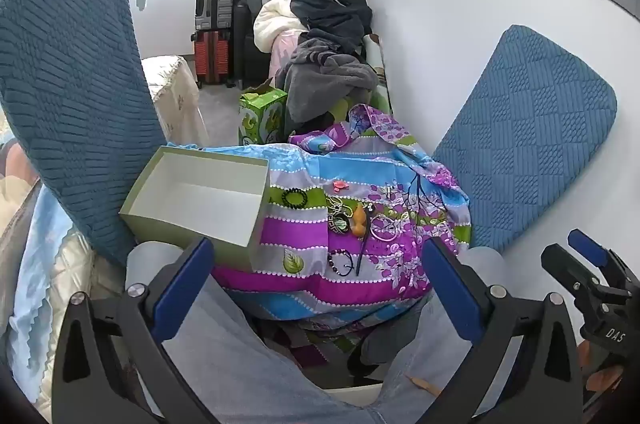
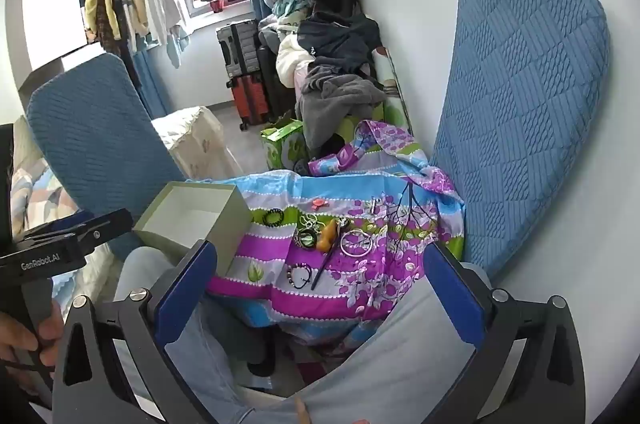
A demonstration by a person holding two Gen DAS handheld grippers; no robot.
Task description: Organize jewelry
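Both tongs spread wide and empty: left gripper [image 1: 316,284] and right gripper [image 2: 318,288] held back over the knees, short of the striped purple, blue and green floral cloth [image 1: 296,236].

Jewelry lying loose on that cloth, just right of the open pale-green cardboard box [image 1: 200,200] with its bare white inside. Nearest the box, a black beaded bracelet [image 1: 295,198]; beyond it a small pink clip [image 1: 341,186]. Clustered further right: round dark pendant on a chain [image 1: 340,222], orange gourd-shaped charm [image 1: 359,220], silver bangle [image 1: 385,227]. Nearer the knees, a dark beaded bracelet [image 1: 341,262] beside a thin dark hairpin [image 1: 362,250].

Best begun with the bracelet closest to the box: approach from above, pinch one side of the ring, avoid snagging cloth, lift clear, lower well inside the box walls.

Readable writing: "DAS" on the right tool's body in the left view; "GenRobot.AI" on the left tool in the right view.
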